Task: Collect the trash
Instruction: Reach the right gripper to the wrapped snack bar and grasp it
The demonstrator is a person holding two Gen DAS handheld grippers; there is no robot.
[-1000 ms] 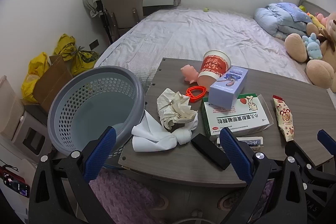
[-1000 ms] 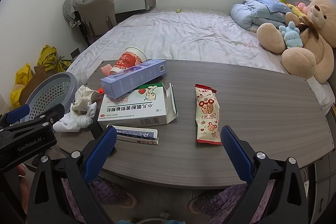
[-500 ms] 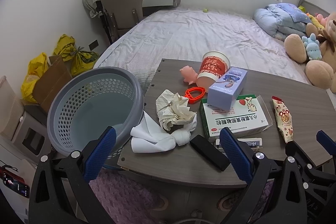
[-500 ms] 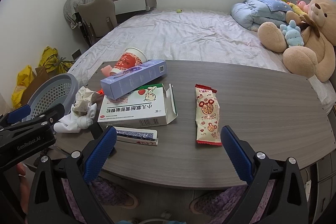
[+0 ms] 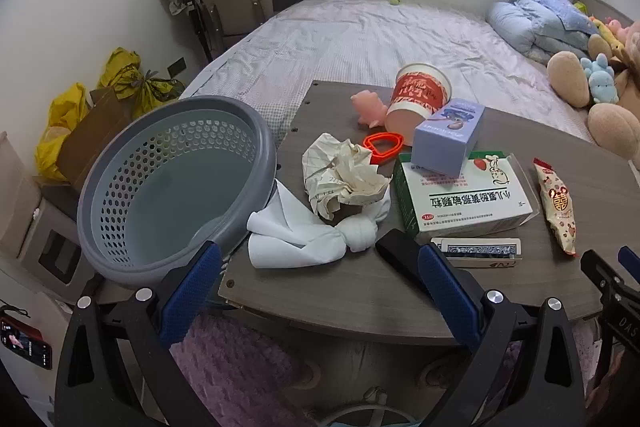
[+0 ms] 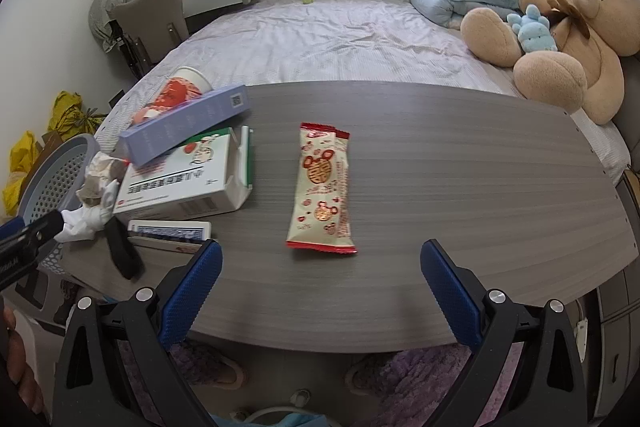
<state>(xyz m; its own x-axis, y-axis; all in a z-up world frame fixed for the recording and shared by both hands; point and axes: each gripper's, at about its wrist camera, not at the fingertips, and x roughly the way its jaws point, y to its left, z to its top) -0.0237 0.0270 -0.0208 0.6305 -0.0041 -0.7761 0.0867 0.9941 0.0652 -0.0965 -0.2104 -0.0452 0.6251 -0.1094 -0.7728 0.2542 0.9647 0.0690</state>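
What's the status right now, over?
Both grippers open, empty. Snack packet lies untouched ahead of right gripper. Basket empty. Nothing blocking.

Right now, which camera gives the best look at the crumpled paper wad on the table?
The left wrist view: the crumpled paper wad sits near centre, unobstructed, beside the gray basket. In the right wrist view it shows only at the far left edge, small and partly hidden by the white-and-green box.

The print on the green-and-white box [image 5: 464, 195] was too small to read; the purple box [image 5: 446, 137] hid its far corner, and the crumpled paper [image 5: 344, 179] covered part of the white cloth [image 5: 296, 235]; the black object [image 6: 120, 247] was unidentifiable
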